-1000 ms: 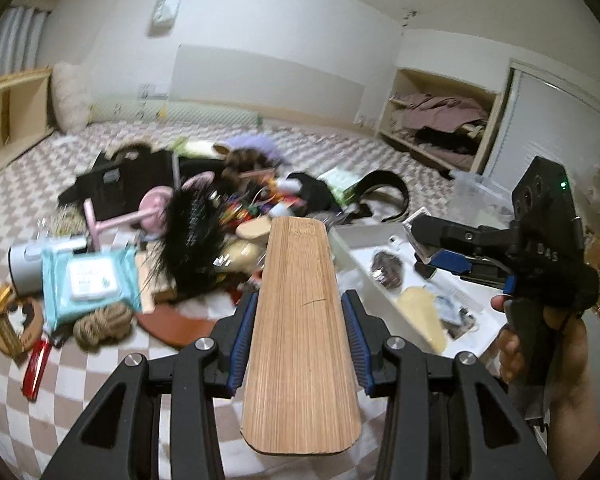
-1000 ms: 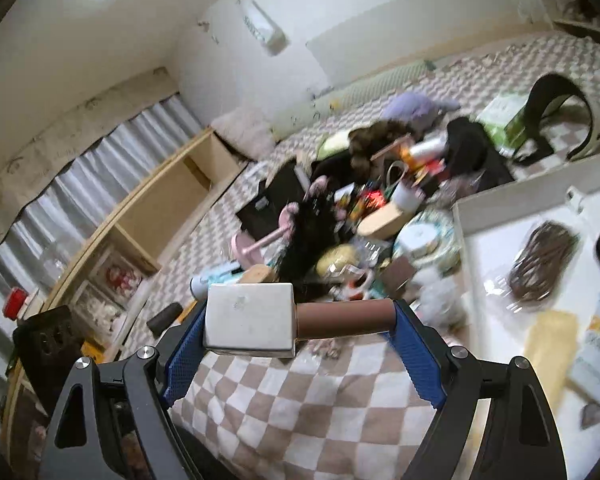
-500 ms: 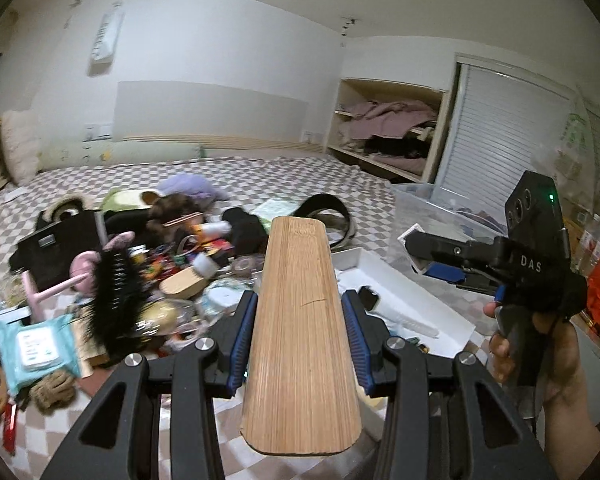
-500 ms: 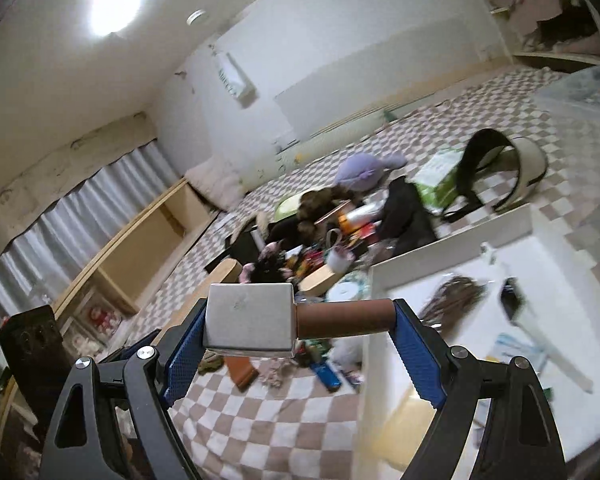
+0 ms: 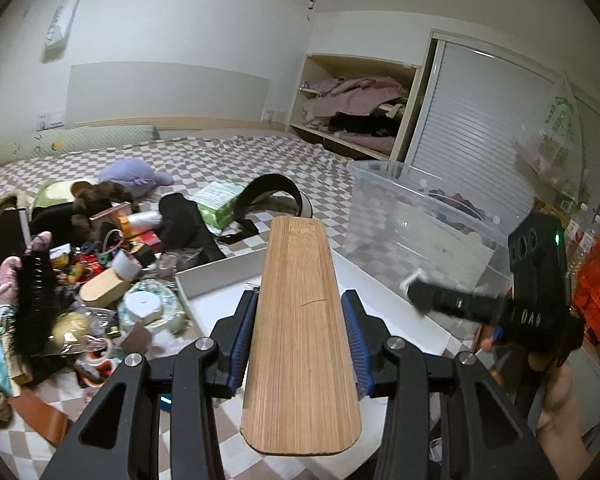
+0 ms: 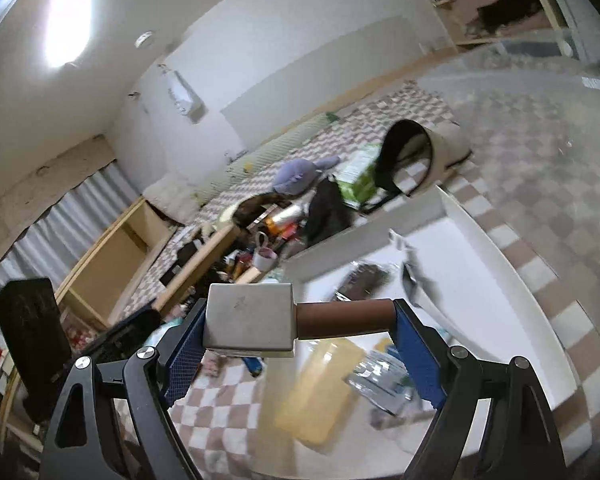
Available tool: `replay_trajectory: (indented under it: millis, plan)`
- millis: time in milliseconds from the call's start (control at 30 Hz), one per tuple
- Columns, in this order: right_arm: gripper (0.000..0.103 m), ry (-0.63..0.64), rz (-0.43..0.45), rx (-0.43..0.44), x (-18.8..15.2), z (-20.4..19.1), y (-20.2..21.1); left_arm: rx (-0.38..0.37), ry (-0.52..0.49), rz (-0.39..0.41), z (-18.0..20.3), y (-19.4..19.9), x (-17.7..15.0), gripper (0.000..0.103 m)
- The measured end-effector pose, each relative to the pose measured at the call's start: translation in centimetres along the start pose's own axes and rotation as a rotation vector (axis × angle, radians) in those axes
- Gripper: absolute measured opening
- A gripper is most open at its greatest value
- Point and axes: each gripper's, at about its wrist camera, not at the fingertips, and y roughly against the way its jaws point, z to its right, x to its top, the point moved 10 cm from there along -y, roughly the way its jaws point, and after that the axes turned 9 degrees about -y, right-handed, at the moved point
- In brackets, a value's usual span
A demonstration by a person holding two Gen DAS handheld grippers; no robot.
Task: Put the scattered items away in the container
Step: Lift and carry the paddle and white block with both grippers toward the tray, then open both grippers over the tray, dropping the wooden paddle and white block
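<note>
My left gripper (image 5: 300,326) is shut on a flat bamboo board (image 5: 300,320) that points forward over the white tray (image 5: 216,276). My right gripper (image 6: 300,326) is shut on a brown cylinder with a square metal head (image 6: 248,322), held crosswise above the white tray (image 6: 500,264). The tray holds a yellow packet (image 6: 316,392), a dark bundle (image 6: 364,276) and small packets. The right gripper also shows in the left wrist view (image 5: 416,294), blurred, at the right over the tray. Scattered items (image 5: 100,272) lie on the checked bed to the left.
A clear plastic bin (image 5: 420,216) stands beyond the tray at the right. A black visor (image 5: 276,196), green packet (image 5: 220,200), purple plush (image 5: 132,176) and black feather brush (image 5: 36,308) lie in the pile. Open shelves with clothes (image 5: 352,100) are at the back.
Both grippers have swung right and lifted, from over the pile to over the white tray. The clear bin has come into view. Both grips are unchanged.
</note>
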Motion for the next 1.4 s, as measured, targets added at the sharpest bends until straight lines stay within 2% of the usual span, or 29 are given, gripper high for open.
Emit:
replay_trajectory:
  millis: [300, 500, 833, 1233, 1300, 1400]
  plan:
    - [0.087, 0.013, -0.110, -0.053, -3.7, 3.1, -2.1, 0.004, -0.004, -0.063, 0.6, -3.9, -0.6, 0.042]
    - [0.087, 0.107, -0.158, -0.140, -5.3, 4.0, -3.5, -0.003, 0.010, -0.114, 0.4, -6.3, -1.5, 0.042]
    - [0.087, 0.227, -0.200, -0.203, -6.1, 4.3, -5.3, -0.047, 0.034, -0.214, -0.3, -10.5, -2.6, 0.042]
    - [0.089, 0.210, -0.221, -0.222, -6.6, 5.3, -5.8, -0.073, -0.021, -0.316, -0.4, -14.6, -3.9, 0.042]
    - [0.099, 0.177, -0.222, -0.198, -6.5, 5.3, -5.6, -0.065, -0.038, -0.336, -0.5, -15.2, -4.4, 0.042]
    - [0.099, 0.176, -0.212, -0.190, -6.3, 5.0, -5.3, -0.066, -0.061, -0.367, -0.6, -15.9, -5.1, 0.042]
